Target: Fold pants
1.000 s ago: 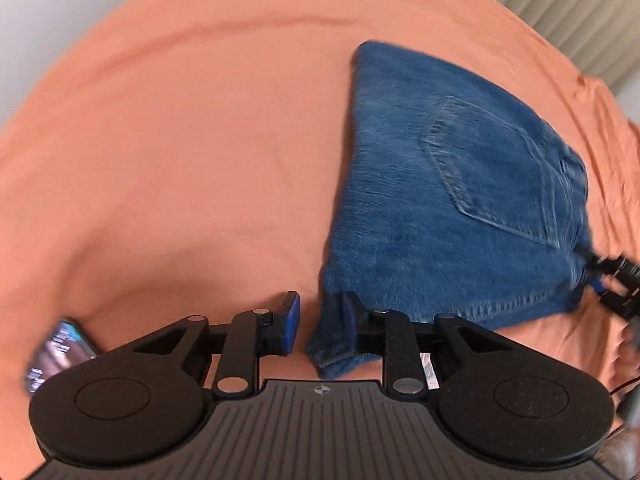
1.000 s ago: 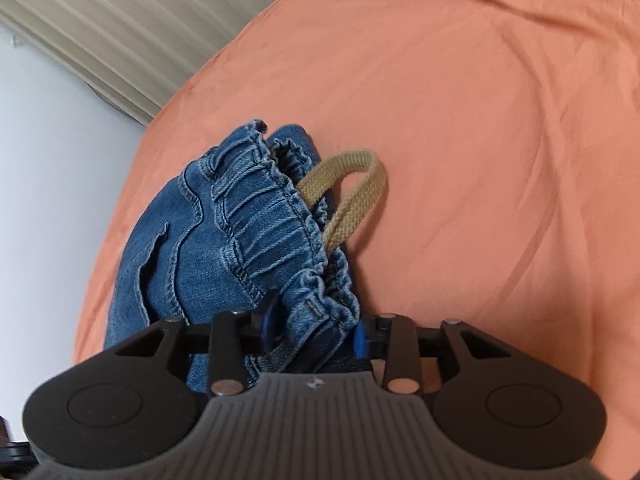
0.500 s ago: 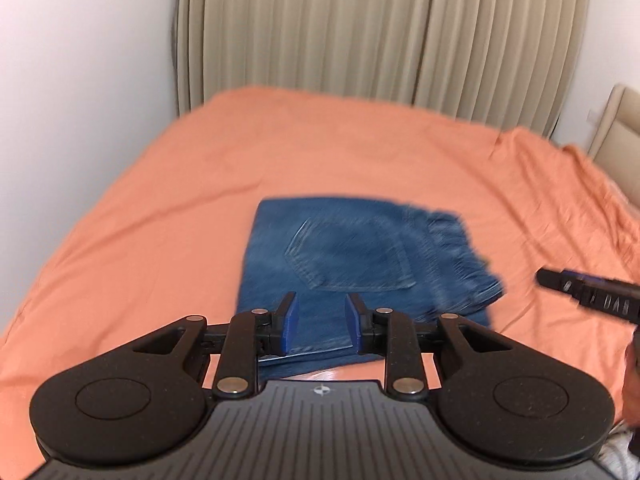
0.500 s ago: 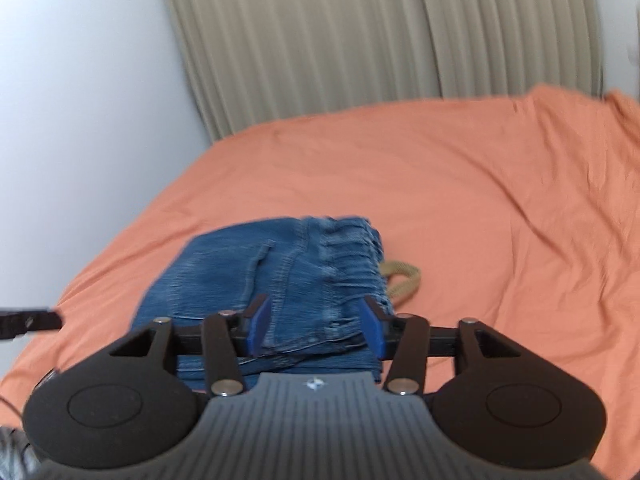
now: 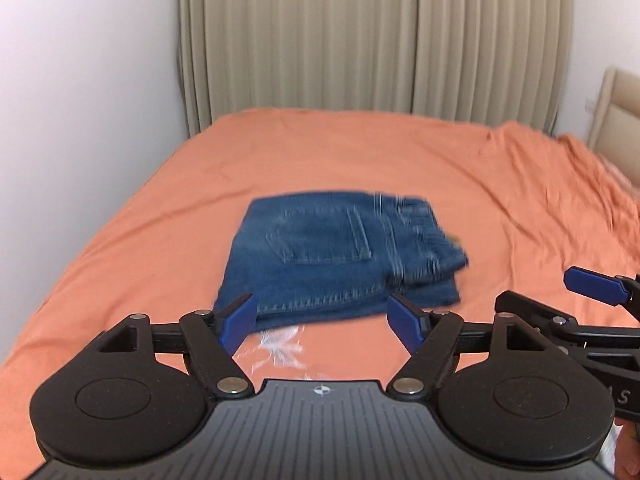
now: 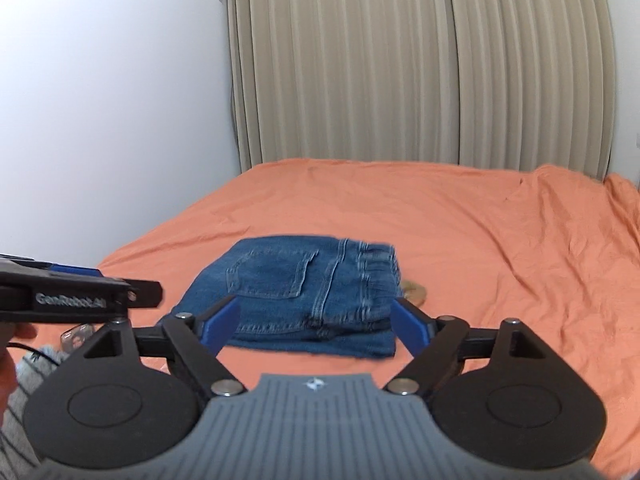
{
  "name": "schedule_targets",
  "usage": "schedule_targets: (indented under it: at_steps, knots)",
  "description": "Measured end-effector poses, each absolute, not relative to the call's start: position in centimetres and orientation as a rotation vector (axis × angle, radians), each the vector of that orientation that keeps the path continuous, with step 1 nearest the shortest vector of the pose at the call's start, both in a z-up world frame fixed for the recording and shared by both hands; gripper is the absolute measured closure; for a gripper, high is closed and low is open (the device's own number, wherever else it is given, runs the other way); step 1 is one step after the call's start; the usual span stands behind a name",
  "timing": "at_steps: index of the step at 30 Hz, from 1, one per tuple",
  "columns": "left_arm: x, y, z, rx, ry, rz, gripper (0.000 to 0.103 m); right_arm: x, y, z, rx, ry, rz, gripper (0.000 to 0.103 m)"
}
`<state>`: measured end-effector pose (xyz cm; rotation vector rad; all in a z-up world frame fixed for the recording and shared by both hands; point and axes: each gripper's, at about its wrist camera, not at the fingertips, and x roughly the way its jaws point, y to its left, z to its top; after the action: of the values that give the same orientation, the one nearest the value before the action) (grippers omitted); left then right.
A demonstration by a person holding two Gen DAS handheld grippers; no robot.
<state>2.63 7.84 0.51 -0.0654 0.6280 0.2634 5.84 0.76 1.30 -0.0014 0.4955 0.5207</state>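
The blue denim pants (image 5: 340, 252) lie folded into a compact stack on the orange bedsheet (image 5: 160, 220), back pocket up, waistband to the right. In the right wrist view the pants (image 6: 304, 292) show a tan drawstring (image 6: 414, 291) poking out at the right. My left gripper (image 5: 322, 320) hovers short of the stack's near edge, its jaws opening wide with nothing between them. My right gripper (image 6: 314, 326) is also held back from the pants, jaws opening, nothing gripped. Each gripper shows at the side of the other's view.
Beige pleated curtains (image 5: 360, 40) hang behind the bed and a white wall (image 5: 80, 80) runs along its left side. A padded headboard (image 5: 616, 112) stands at the right. A phone (image 6: 74, 334) lies on the sheet near the left gripper. A white print (image 5: 280, 344) marks the sheet.
Both grippers let go of the pants, pulled back and rose, and their jaws spread wide. The views swung from looking down at the denim to looking across the bed.
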Motion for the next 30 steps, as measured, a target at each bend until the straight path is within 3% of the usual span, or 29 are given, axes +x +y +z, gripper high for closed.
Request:
schedule_targets:
  at_steps: [9, 30]
  knots:
    - [1.3, 7.5, -2.3, -0.09, 0.719, 0.315, 0.014, 4.8, 1.9, -1.9, -0.04, 0.571, 0.508, 0.023]
    - [1.0, 7.7, -2.3, -0.095, 0.755, 0.349, 0.013, 4.3, 2.6, -1.4, -0.059, 0.567, 0.503, 0.023]
